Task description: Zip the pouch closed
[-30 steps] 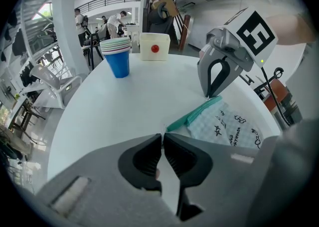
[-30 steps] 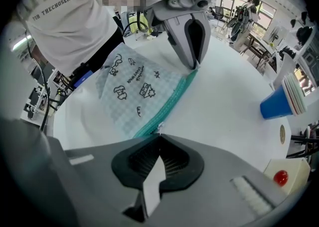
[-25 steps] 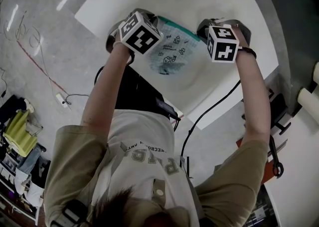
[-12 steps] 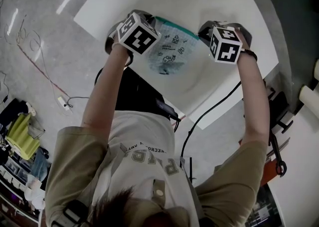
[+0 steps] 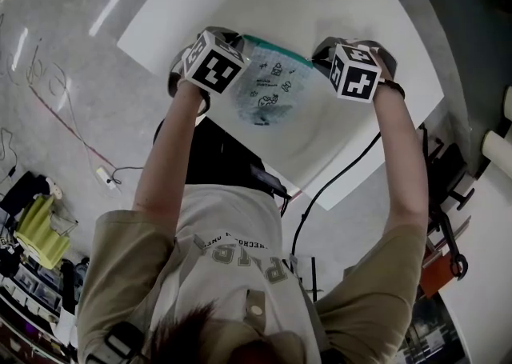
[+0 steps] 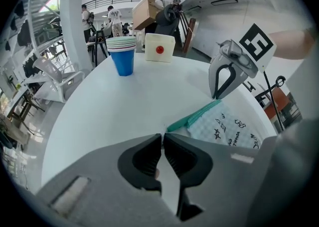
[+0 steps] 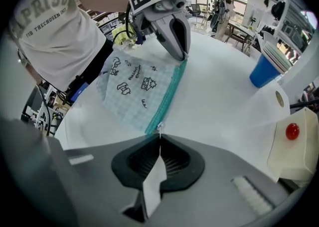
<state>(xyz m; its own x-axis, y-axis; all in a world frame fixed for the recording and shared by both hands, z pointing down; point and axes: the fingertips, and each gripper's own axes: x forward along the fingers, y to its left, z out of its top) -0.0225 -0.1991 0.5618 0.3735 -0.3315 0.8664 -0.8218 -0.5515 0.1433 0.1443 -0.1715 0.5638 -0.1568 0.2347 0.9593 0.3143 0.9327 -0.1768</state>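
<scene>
The right gripper (image 7: 159,138) has its jaws pressed together on the small silver zipper pull (image 7: 159,129), which sits at the end of the teal zipper band (image 7: 169,96) closest to that gripper. The left gripper (image 6: 163,137) has its jaws almost together, pinching a thin pale corner of the pouch (image 7: 134,89) at the opposite end of the band. The teal band runs straight and flat from one gripper to the other. The pouch itself is pale blue check fabric printed with small black doodles. It lies flat on a round white table (image 6: 114,106), near the edge where the person stands, with its body spreading from the zipper toward the person. Both grippers point steeply down at the table, one at each end of the pouch, each topped by a cube with black and white square markers. Farther across the table, well apart from the pouch, stand a stack of blue cups (image 6: 122,57) and, beside it, a white box (image 6: 159,47) with a red dot on its front.
</scene>
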